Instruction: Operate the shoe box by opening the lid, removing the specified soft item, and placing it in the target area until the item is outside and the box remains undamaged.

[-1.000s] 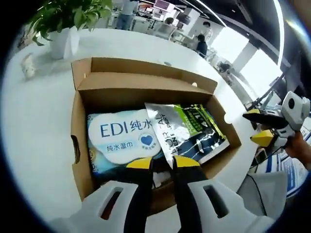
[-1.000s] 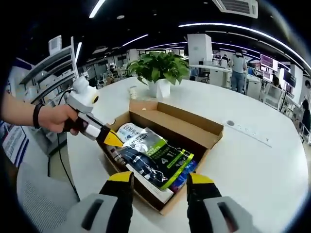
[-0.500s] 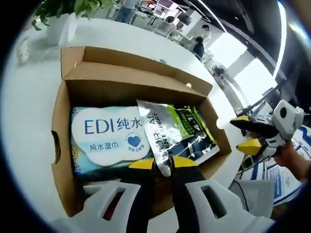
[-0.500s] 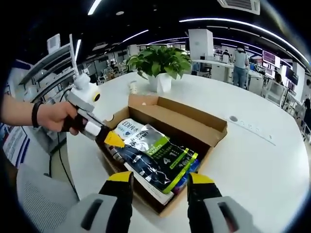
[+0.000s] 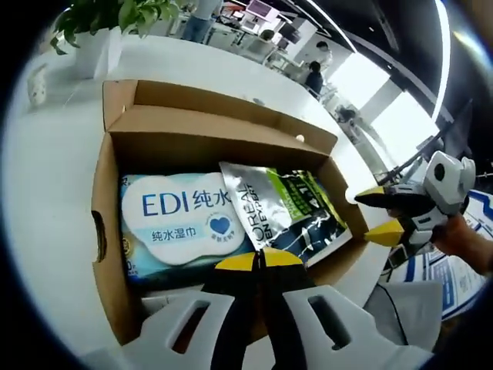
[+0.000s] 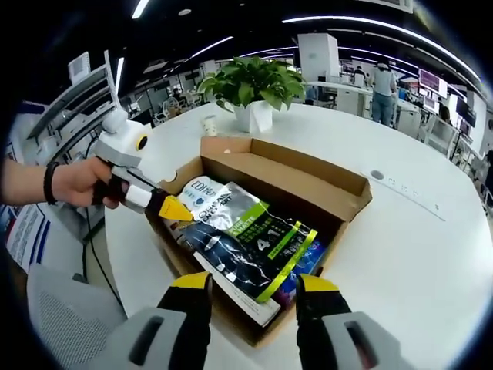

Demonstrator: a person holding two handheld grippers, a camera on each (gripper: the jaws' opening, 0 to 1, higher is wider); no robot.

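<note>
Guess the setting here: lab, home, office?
Likely an open-plan office: a big white table with a potted plant, rows of desks with monitors behind, strip lights overhead.

The near end of the silver pouch point(image 5: 271, 212) is hidden behind the left gripper point(image 5: 259, 260). The wipes pack point(image 6: 202, 194) is largely covered by the pouch.

A large round white table point(image 6: 416, 231) spreads across the lower half of both views. At the upper left of the left gripper view stands a potted plant point(image 5: 104, 23) in a white pot. Behind it — an open office: desks with monitors point(image 6: 427, 81), long ceiling light strips point(image 6: 370, 21) overhead, bright windows point(image 5: 400, 116) at right.
</note>
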